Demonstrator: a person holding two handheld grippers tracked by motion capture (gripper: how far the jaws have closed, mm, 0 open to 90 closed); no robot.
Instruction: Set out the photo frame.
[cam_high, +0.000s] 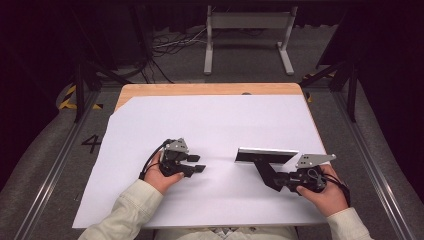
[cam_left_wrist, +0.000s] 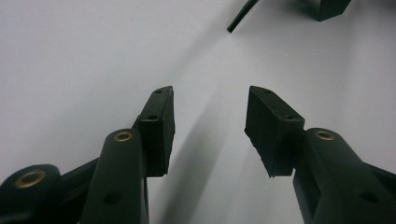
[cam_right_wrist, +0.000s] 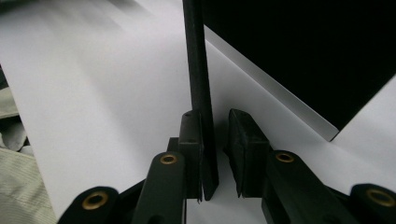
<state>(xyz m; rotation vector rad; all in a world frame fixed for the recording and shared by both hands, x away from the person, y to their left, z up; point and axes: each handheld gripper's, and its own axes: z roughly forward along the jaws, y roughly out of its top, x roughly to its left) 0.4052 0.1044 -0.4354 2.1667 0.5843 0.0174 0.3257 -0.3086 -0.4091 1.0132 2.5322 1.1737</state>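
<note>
A black flat piece with a pale top edge (cam_high: 265, 156) stands on the white sheet (cam_high: 210, 120) at the right of the middle. A thin black flap of it (cam_right_wrist: 196, 56) runs back between the jaws of my right gripper (cam_high: 276, 181) (cam_right_wrist: 217, 116). The left pad touches the flap and a narrow gap shows at the right pad (cam_right_wrist: 243, 135). Its broad black face (cam_right_wrist: 303, 46) rises just beyond. My left gripper (cam_high: 200, 164) (cam_left_wrist: 210, 93) rests left of the middle, open and empty, pointing right toward the piece (cam_left_wrist: 240, 16).
The white sheet covers most of a wooden table (cam_high: 200, 89). A white metal frame (cam_high: 247, 22) and cables lie on the floor beyond the far edge. Dark stands flank the table on both sides.
</note>
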